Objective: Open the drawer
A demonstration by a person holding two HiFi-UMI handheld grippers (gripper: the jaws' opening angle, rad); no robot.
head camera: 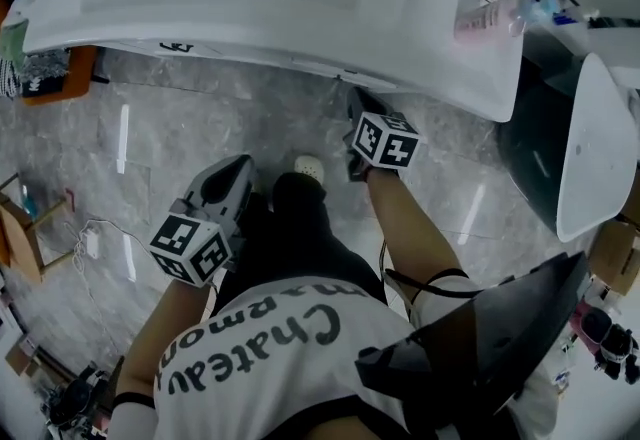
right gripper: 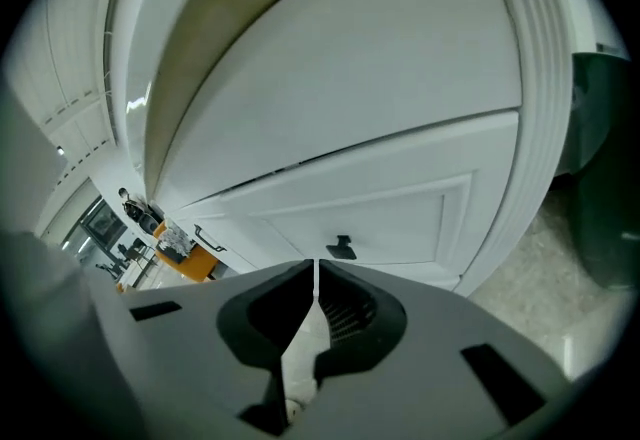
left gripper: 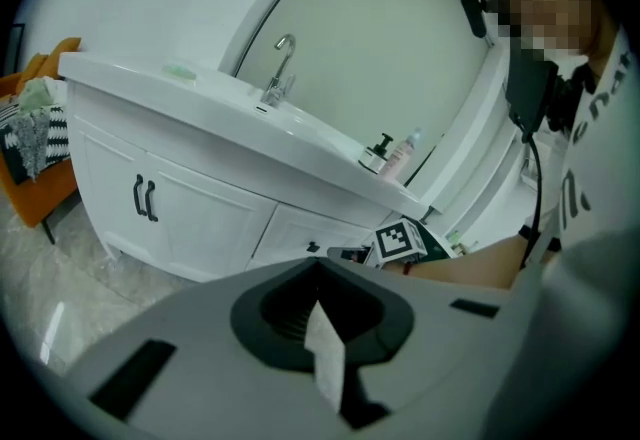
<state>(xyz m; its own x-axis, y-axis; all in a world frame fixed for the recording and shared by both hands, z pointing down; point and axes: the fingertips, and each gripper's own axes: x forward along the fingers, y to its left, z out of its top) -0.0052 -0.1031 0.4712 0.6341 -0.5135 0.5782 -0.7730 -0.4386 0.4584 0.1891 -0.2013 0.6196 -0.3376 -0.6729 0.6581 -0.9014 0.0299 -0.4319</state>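
Observation:
The white drawer front (right gripper: 380,213) of the vanity fills the right gripper view, with a small black knob (right gripper: 341,247) at its middle. My right gripper (right gripper: 315,273) is shut and empty; its tips point at the knob from just below, a short way off. In the head view the right gripper (head camera: 358,108) reaches under the counter's edge (head camera: 400,78). My left gripper (head camera: 238,173) hangs lower and to the left, away from the cabinet, its jaws together with nothing in them. From the left gripper view the same drawer (left gripper: 295,228) and knob (left gripper: 313,248) show beside the right gripper's marker cube (left gripper: 398,240).
Two cabinet doors with black bar handles (left gripper: 145,198) stand left of the drawer. On the counter are a faucet (left gripper: 280,68) and soap bottles (left gripper: 395,153). An orange chair (left gripper: 40,178) stands at the far left, a dark bin (right gripper: 605,178) right of the vanity. Grey marble floor (head camera: 180,128) lies below.

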